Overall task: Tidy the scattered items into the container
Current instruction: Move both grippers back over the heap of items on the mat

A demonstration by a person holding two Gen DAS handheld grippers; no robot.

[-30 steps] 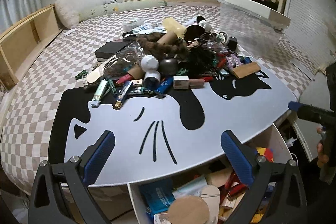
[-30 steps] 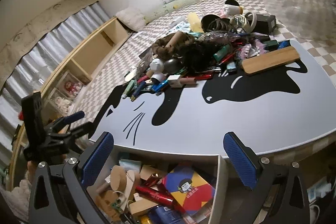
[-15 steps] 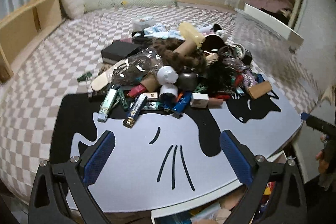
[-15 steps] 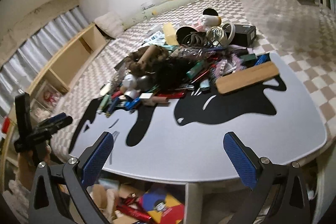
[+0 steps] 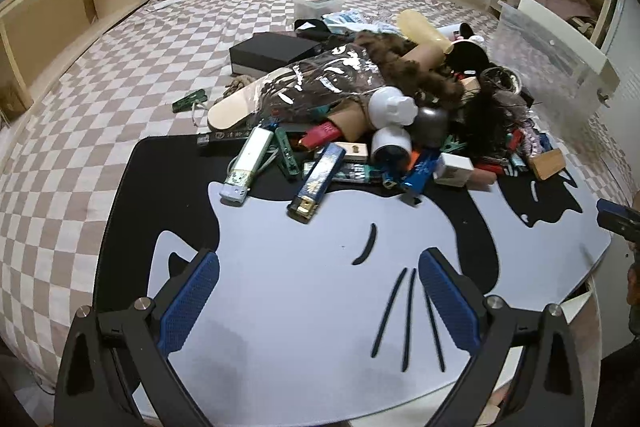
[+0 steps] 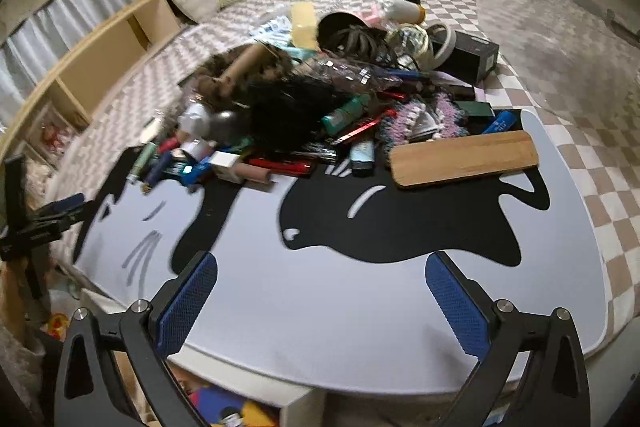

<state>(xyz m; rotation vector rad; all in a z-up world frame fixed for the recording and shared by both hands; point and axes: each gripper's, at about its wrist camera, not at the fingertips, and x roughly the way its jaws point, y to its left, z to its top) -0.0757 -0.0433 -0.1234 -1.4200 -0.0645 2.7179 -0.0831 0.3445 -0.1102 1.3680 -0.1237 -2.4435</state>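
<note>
A heap of small items [image 5: 360, 115] lies at the far side of a grey and black cat-face mat [image 5: 320, 287] on a checkered bed. It holds tubes, lighters, a white cap, a brown furry thing and a black wig; it also shows in the right wrist view [image 6: 320, 107]. A wooden board [image 6: 464, 159] lies at the heap's right edge. My left gripper [image 5: 320, 301] is open and empty above the mat's near part. My right gripper [image 6: 322, 301] is open and empty above the mat's near edge. A white container with items [image 6: 240, 411] sits below that edge.
A black box [image 5: 272, 53] and a green clip [image 5: 190, 101] lie on the bedspread left of the heap. A clear plastic bin [image 6: 560, 7] stands at the right. Wooden shelving [image 5: 60, 15] runs along the left. The other gripper [image 6: 44, 219] shows at the left edge.
Both grippers have moved up and forward from over the container to above the mat. The container has nearly left both views. Both stay open.
</note>
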